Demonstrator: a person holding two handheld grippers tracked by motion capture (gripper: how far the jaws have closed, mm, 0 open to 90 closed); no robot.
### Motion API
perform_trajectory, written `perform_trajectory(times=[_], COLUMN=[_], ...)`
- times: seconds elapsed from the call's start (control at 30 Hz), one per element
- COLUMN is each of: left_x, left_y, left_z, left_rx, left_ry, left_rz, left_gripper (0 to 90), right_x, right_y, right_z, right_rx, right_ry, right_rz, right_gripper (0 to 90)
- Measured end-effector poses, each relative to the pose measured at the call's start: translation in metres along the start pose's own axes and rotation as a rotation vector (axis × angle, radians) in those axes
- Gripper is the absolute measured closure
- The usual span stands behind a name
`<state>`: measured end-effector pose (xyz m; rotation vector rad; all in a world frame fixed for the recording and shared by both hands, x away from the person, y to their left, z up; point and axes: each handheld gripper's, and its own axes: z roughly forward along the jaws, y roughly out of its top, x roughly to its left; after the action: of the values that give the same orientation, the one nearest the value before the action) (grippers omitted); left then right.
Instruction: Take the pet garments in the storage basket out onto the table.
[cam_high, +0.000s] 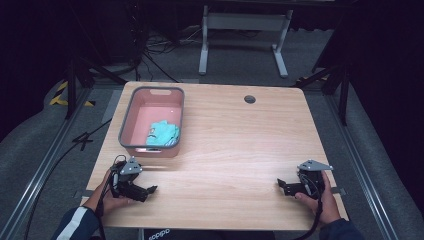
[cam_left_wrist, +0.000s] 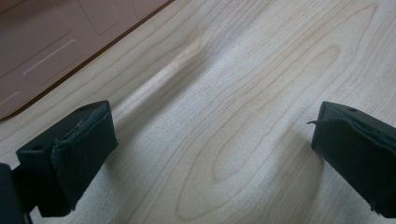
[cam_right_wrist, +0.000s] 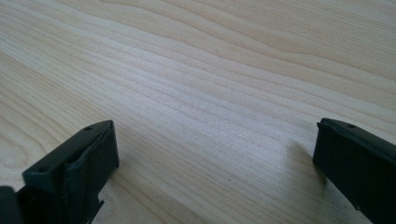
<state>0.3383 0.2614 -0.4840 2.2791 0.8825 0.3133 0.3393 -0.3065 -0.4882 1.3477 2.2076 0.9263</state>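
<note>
So from the high view, both hands sit at the near edge of the wooden table (cam_high: 230, 145), one at each near corner. The left hand (cam_high: 107, 192) lies low on the near-left part with its forearm (dark sleeve with a white stripe) coming in from the bottom, and the left gripper (cam_high: 150, 190) points right, toward the middle of the table. The right hand (cam_high: 320, 195) mirrors it near the right edge, with the right gripper (cam_high: 281, 185) pointing left. Both sets of jaws look spread with nothing between them, just bare wood.

The pink bin (cam_high: 131, 117) with a grey rim stands on the far-left part of the table, just beyond the left gripper but not touching it. Inside lies a crumpled teal cloth (cam_high: 163, 133), toward the bin's near end.

Left gripper view: the two black jaws stand wide apart, low over the tabletop (cam_left_wrist: 243, 93), holding nothing. The bin's pink wall (cam_left_wrist: 56, 46) fills the upper left corner, close by.

Right gripper view: same story, jaws set wide with only wood grain (cam_right_wrist: 210, 84) between them. I can't tell whether the jaw tips actually rest on the wood.
</note>
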Motion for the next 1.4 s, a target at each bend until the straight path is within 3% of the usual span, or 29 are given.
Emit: perform_trajectory(times=[0.23,0.47,0.63,0.77,0.87,1.4], left_x=[0.001,0.000,-0.001,-0.001,0.000,0.000], left_y=[0.000,0.000,0.003,0.004,0.004,0.023], left_z=[0.000,-0.002,-0.010,-0.016,-0.024,-0.065], left_rx=[-0.001,0.012,0.045,0.057,0.030,-0.072], left_ry=[-0.010,0.006,-0.003,-0.019,-0.030,0.027], left_rz=[0.006,0.003,0.022,0.033,0.027,0.036], left_gripper=[0.2,1.0,15.9,18.6,19.6,21.4], right_x=[0.000,0.000,-0.001,-0.001,-0.001,-0.001], right_y=[0.000,0.000,0.000,0.000,0.000,0.000], right_z=[0.000,0.000,0.000,0.000,0.000,-0.001], right_rx=[0.000,0.000,0.000,0.001,0.002,0.002], right_ry=[-0.001,0.000,0.003,0.004,0.004,0.007], right_rz=[0.000,-0.001,-0.004,-0.009,-0.013,-0.011], right_gripper=[0.4,0.4,0.5,0.5,0.5,0.5])
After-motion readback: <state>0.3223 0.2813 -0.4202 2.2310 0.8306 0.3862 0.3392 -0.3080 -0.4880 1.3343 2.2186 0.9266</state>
